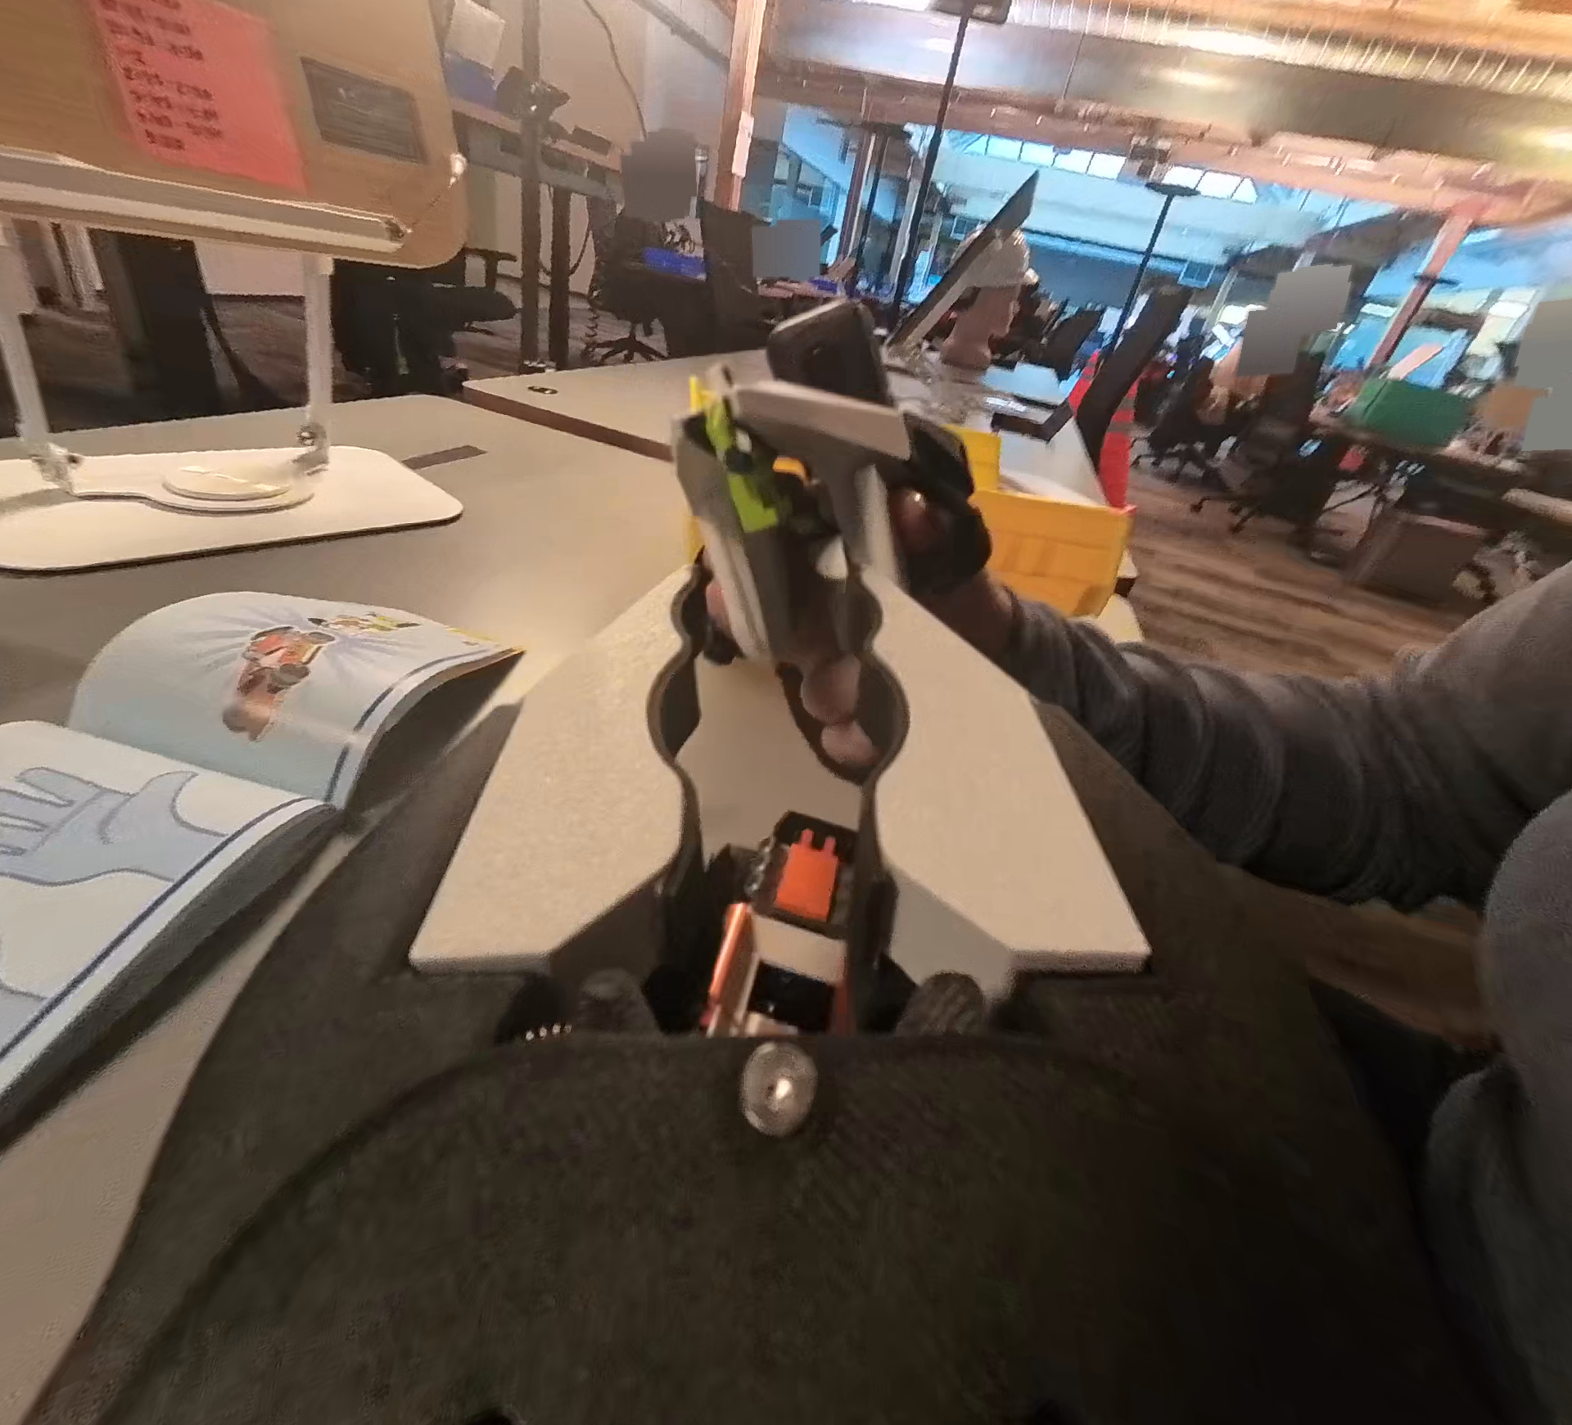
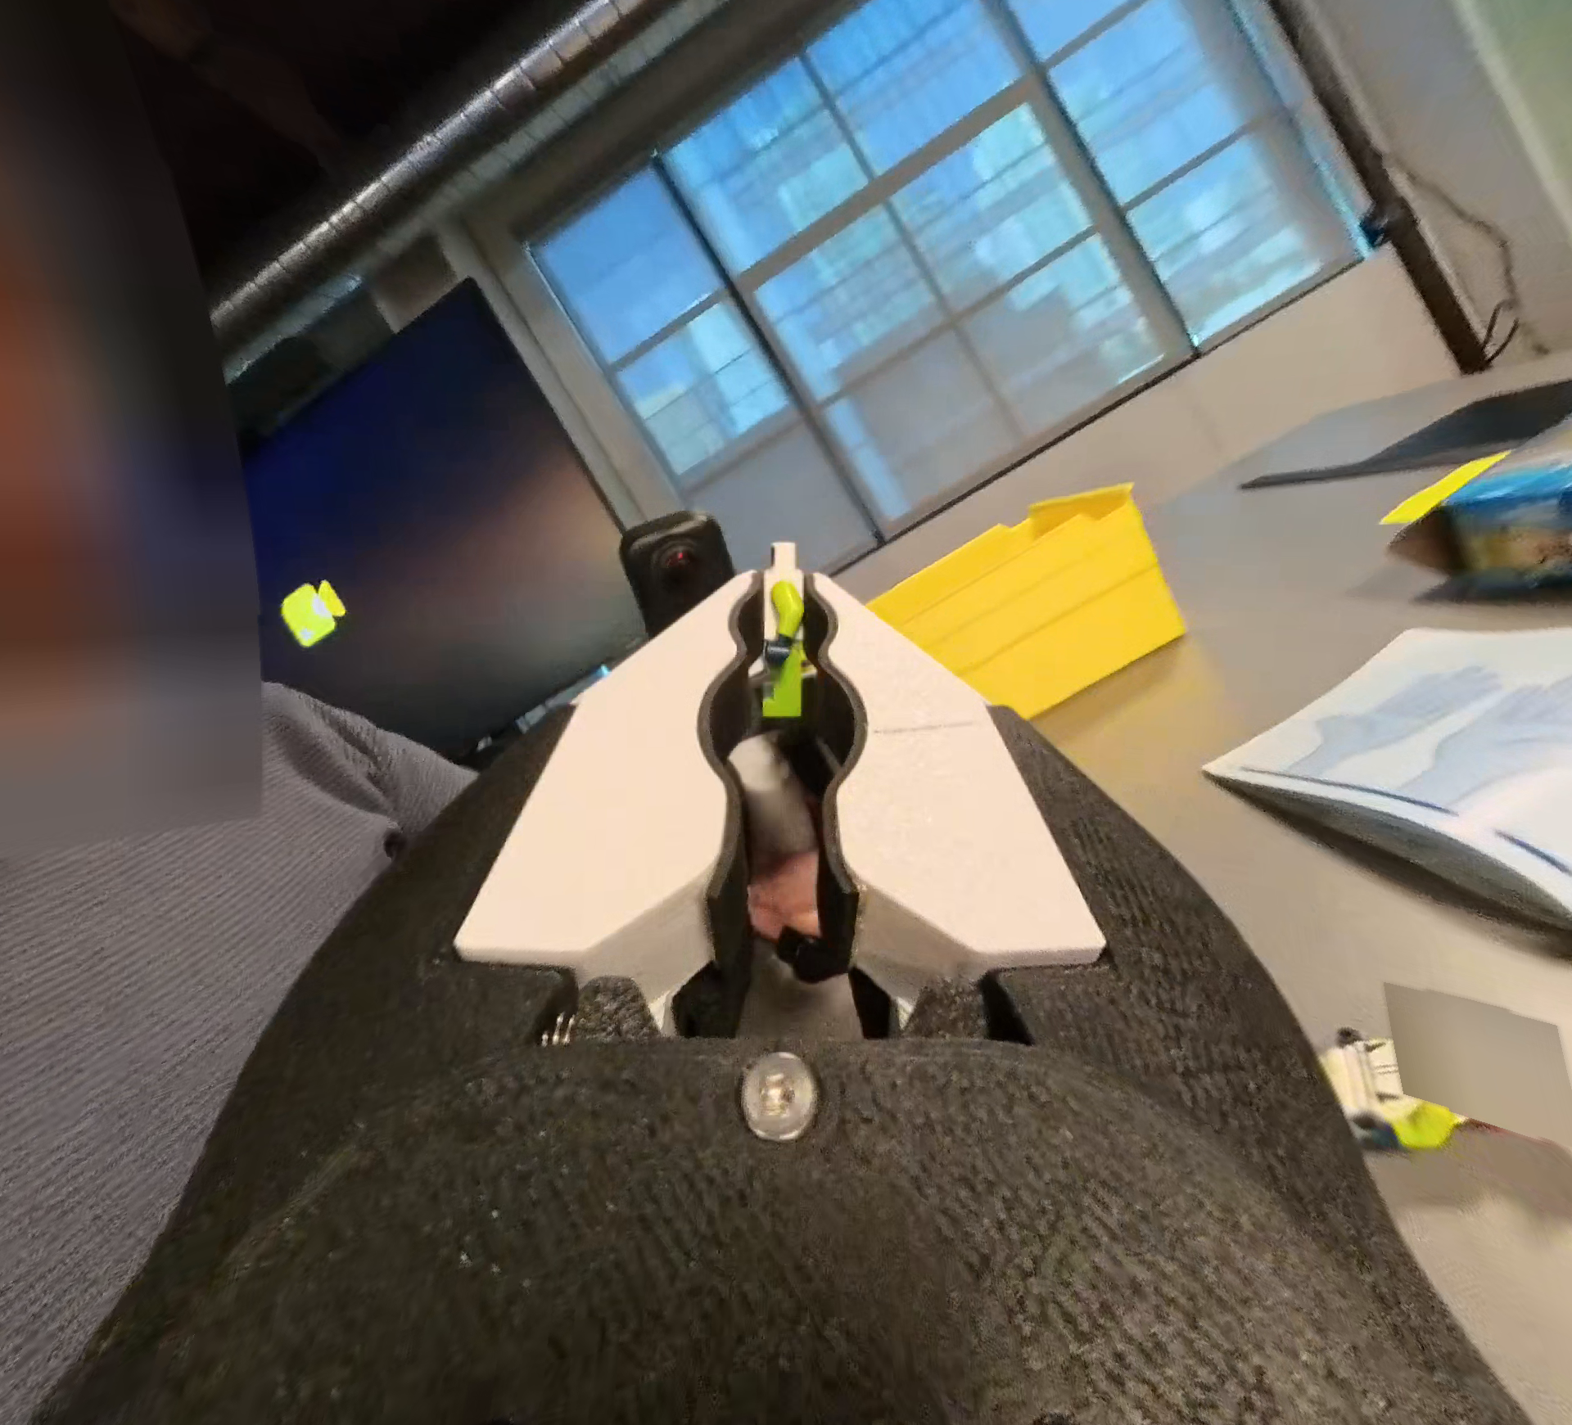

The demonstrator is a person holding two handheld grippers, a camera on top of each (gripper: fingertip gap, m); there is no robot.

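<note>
The right gripper has its fingers pinching a lime-green and white toy piece, raised above the desk with the yellow bin behind it. The left gripper has its fingers spread apart at the tips, with an orange, white and black toy car seated deep between them near the base; an open booklet lies on the desk left of this gripper, and the right gripper sits just beyond its tips

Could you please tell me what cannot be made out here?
- Left wrist view: whether the left hand-held gripper presses the orange-and-white toy between its fingers; blur, gripper body hides its base.
- Left wrist view: lime-green piece's shape in the right hand-held gripper; motion blur.
- Right wrist view: booklet, cut off by right edge.
</note>
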